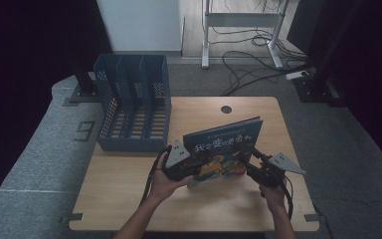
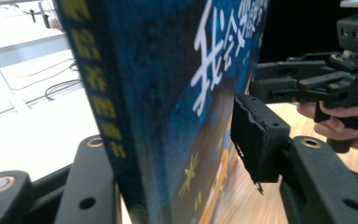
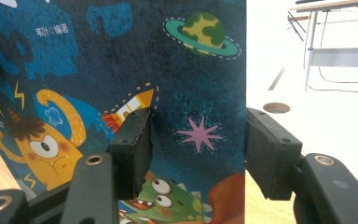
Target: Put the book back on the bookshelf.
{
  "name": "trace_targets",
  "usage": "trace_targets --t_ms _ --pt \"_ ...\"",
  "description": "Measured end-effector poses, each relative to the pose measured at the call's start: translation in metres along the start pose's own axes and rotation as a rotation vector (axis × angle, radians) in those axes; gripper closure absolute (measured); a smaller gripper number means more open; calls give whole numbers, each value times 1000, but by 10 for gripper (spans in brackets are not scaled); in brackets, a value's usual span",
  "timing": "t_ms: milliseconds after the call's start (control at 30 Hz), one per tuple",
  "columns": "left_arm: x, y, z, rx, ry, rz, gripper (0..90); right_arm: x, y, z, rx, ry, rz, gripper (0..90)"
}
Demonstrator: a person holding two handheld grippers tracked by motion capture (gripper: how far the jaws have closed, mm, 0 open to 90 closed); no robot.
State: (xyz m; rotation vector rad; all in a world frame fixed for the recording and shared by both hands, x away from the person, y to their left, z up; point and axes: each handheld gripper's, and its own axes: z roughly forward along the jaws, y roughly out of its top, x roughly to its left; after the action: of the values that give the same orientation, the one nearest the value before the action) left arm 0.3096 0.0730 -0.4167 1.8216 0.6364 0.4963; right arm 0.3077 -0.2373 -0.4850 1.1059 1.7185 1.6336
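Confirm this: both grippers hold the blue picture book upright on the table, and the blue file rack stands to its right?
Not quite. In the high view the file rack stands left of the book, not right. Both the left gripper and right gripper do hold it upright.

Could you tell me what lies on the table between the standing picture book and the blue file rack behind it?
Nothing: in the high view, bare wooden table runs between the picture book and the blue file rack. The table's round cable hole sits off to the right.
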Motion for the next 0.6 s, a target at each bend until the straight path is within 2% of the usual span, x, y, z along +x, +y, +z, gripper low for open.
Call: trace_targets --t_ms 200,333,467,600 --pt "1 3 2 12 -22 0 508 1 -1 0 17 -7 -7 418" --pt "1 4 5 16 -18 -3 485 1 -1 0 17 -1 -3 419" --pt "0 5 6 5 -18 1 480 1 -1 1 17 0 1 411" --pt "-1 6 5 -11 -38 -9 513 2 0 2 13 -8 5 390"
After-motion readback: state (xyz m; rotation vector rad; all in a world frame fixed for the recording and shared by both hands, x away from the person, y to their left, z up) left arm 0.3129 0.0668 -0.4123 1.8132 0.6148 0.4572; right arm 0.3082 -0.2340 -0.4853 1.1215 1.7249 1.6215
